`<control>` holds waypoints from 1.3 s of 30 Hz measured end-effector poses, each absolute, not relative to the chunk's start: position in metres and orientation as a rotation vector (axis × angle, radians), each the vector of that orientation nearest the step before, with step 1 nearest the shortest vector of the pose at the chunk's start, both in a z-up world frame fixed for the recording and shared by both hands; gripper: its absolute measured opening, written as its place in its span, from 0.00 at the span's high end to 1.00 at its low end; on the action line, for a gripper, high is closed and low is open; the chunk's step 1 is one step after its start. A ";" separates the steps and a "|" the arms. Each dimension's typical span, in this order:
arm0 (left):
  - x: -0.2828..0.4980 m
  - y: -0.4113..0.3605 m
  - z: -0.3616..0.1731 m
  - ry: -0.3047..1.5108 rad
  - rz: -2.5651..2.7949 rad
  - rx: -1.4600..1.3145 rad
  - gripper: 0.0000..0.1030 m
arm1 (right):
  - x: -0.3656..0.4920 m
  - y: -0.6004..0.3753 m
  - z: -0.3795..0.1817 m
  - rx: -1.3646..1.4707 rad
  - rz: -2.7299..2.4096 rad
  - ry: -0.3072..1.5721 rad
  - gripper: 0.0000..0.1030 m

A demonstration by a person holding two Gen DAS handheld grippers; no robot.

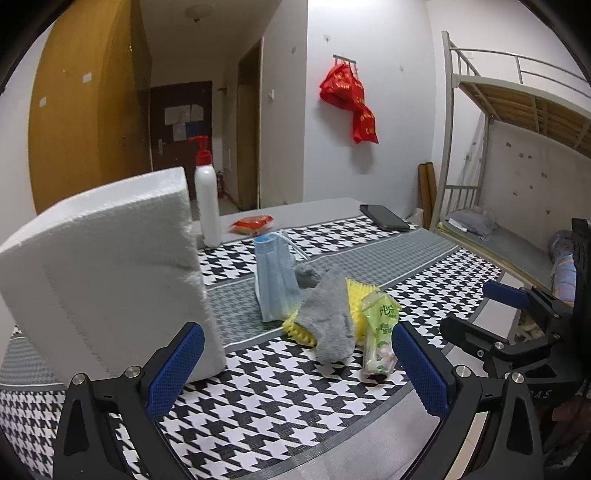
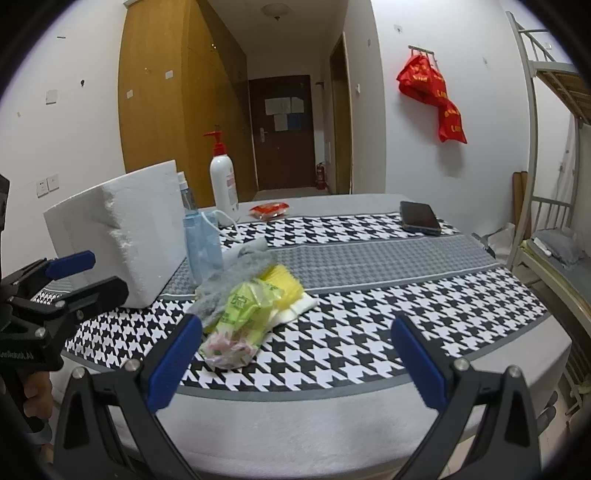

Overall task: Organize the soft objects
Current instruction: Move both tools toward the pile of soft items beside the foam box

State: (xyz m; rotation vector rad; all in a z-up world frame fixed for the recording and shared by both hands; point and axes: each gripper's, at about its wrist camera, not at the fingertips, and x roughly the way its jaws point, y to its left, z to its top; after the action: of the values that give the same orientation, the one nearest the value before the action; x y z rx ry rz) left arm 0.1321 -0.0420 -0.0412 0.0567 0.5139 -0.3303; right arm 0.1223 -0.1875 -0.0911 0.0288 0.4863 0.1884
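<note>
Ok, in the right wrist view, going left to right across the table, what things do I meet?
Left gripper → white foam block → blue spray bottle → white pump bottle → red snack packet → black phone.

white walls [image 2: 424,155] enclose the room. a tall wooden wardrobe [image 2: 166,110] stands at the left, beside a hallway ending in a dark brown door [image 2: 282,133]. red bags [image 1: 349,98] hang from a wall hook. a metal bunk bed [image 1: 517,147] fills the right side, and a ceiling lamp [image 2: 275,9] sits overhead.
</note>
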 end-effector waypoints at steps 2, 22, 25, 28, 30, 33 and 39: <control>0.136 -0.044 -0.044 0.529 -0.342 0.058 0.01 | 0.124 -0.187 -0.092 0.028 0.189 0.490 0.00; 0.175 -0.056 -0.067 0.659 -0.386 0.075 0.05 | 0.150 -0.187 -0.116 0.028 0.197 0.566 0.00; 0.180 -0.058 -0.071 0.676 -0.391 0.072 0.06 | 0.153 -0.189 -0.119 0.024 0.197 0.575 0.00; 0.184 -0.061 -0.077 0.704 -0.406 0.071 0.12 | 0.153 -0.194 -0.122 0.033 0.189 0.583 0.00; 0.188 -0.064 -0.080 0.716 -0.405 0.070 0.14 | 0.152 -0.197 -0.123 0.039 0.185 0.586 0.00; 0.191 -0.067 -0.082 0.724 -0.403 0.069 0.18 | 0.153 -0.202 -0.124 0.051 0.180 0.586 0.00; 0.195 -0.069 -0.085 0.746 -0.399 0.062 0.30 | 0.155 -0.203 -0.127 0.058 0.190 0.593 0.00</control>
State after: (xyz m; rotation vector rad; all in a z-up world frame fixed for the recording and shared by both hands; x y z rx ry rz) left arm 0.1951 -0.0686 -0.0855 0.0615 0.7458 -0.3994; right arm 0.1547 -0.2031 -0.1269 0.0575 0.5933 0.1895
